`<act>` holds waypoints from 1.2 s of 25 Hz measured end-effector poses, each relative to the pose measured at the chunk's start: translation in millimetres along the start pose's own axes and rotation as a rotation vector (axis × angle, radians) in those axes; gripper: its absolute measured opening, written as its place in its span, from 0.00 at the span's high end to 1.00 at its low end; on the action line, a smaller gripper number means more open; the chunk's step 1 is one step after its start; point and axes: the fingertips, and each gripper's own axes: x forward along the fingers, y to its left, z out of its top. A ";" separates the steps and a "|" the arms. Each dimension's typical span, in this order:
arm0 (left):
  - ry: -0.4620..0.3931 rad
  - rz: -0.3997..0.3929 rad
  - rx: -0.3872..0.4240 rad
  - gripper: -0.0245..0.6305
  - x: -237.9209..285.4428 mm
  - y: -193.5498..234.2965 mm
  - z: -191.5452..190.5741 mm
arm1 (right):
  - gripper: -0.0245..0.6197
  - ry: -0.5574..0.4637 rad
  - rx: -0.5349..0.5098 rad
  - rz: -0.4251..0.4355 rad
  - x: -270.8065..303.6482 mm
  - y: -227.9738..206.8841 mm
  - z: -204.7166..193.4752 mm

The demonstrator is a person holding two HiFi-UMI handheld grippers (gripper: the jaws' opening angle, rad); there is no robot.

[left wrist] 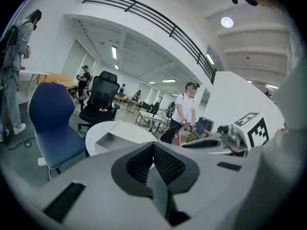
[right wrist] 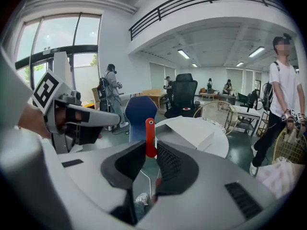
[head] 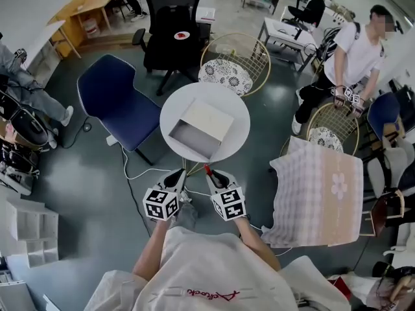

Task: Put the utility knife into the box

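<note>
The right gripper [head: 215,175] squeezes the red knife [right wrist: 150,134] near the open box [head: 200,129], the left gripper [head: 177,176] is closed on nothing near the box too, so the knife is not in yet.

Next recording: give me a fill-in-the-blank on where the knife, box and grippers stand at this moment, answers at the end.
1. The utility knife clamped in the tongs of the right gripper is ___ in colour.
2. The box stands open on a ___ white table.
3. The left gripper has its tongs shut on ___.
4. In the head view, the chair just left of the table is ___.

Missing words: red; round; nothing; blue.
</note>
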 end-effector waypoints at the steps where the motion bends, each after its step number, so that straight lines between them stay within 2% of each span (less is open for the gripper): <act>1: 0.000 -0.001 0.001 0.95 5.5 4.8 6.1 | 0.84 0.001 0.002 -0.002 6.3 -5.0 5.1; 16: 0.007 0.009 -0.022 0.95 62.6 100.5 87.2 | 0.84 0.023 -0.007 0.008 110.4 -41.2 94.8; 25: 0.014 -0.026 -0.019 0.94 93.7 142.5 118.1 | 0.84 0.028 -0.004 -0.019 158.0 -60.7 130.1; 30: 0.018 -0.039 -0.019 0.95 104.1 159.5 122.5 | 0.84 0.032 0.000 -0.032 175.6 -65.9 135.9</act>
